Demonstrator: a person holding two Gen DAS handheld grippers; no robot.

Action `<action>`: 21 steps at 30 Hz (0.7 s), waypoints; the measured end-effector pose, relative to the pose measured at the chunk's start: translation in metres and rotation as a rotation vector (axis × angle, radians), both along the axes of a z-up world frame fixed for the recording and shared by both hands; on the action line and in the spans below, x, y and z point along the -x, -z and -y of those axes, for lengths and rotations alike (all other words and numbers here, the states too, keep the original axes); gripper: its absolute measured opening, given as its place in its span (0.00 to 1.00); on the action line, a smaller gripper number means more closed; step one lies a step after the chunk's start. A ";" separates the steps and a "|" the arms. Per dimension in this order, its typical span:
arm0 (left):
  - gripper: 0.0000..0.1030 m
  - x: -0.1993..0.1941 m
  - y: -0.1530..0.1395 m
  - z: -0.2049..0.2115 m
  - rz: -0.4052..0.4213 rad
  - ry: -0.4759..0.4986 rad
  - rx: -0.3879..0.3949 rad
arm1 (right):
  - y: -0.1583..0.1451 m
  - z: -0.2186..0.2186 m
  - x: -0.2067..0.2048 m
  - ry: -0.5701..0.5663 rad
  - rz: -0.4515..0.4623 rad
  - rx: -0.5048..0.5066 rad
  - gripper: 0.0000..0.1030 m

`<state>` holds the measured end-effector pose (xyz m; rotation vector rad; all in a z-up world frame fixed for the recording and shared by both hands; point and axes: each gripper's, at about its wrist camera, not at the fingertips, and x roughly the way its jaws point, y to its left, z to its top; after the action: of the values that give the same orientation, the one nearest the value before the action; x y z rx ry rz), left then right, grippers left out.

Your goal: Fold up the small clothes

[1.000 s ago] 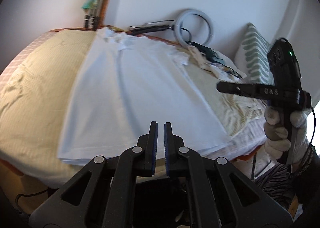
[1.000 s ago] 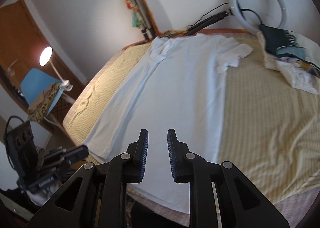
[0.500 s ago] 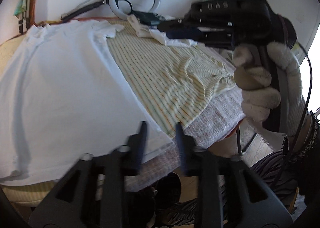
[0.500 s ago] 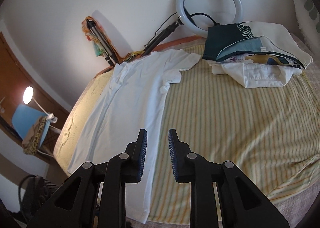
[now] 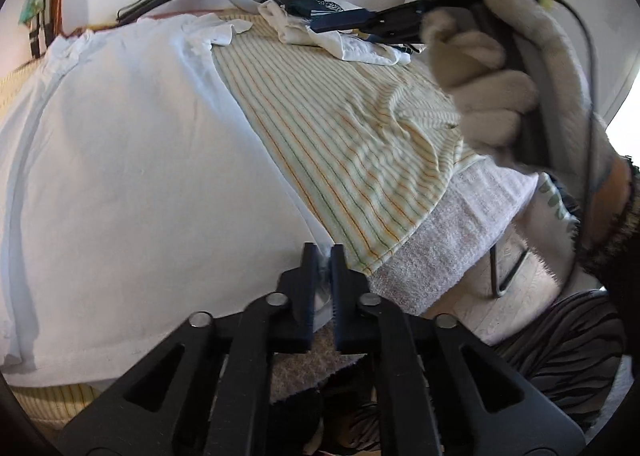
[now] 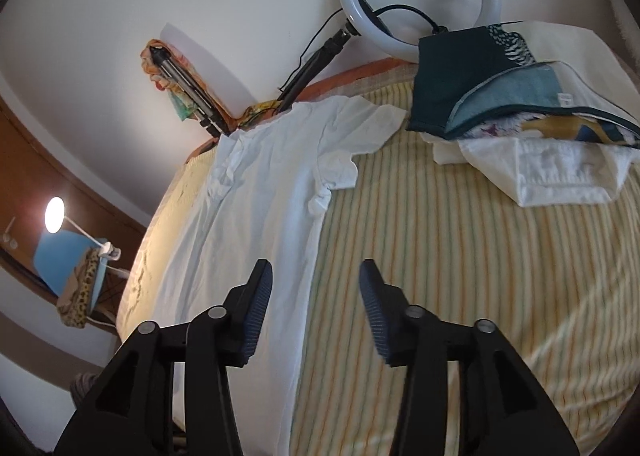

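The left hand-held gripper (image 5: 321, 256) has swung to the near corner of the white shirt (image 5: 132, 176) spread on the bed (image 6: 460, 276) and now pinches its hem; the right hand-held gripper (image 6: 316, 276) is opening, empty, above the shirt's side edge, ready for a fold.

White shirt (image 6: 256, 216) — on a cream sheet (image 6: 460, 276) striped orange and green — black hand-held grippers.
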<state>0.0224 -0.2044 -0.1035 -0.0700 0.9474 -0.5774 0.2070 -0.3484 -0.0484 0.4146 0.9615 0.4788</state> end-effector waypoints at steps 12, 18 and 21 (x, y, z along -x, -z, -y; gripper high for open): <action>0.01 -0.003 -0.026 -0.041 -0.024 -0.109 0.154 | 0.051 -0.033 -0.103 0.125 -0.153 -0.006 0.45; 0.01 -0.003 -0.020 -0.043 -0.052 -0.109 0.176 | 0.060 -0.044 -0.125 0.144 -0.153 0.006 0.14; 0.01 -0.001 -0.020 -0.047 -0.054 -0.112 0.188 | 0.056 -0.053 -0.128 0.135 -0.125 0.038 0.04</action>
<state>0.0239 -0.1572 -0.0832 -0.3062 0.9335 -0.5616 0.3352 -0.2959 -0.1048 0.4757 1.0539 0.3142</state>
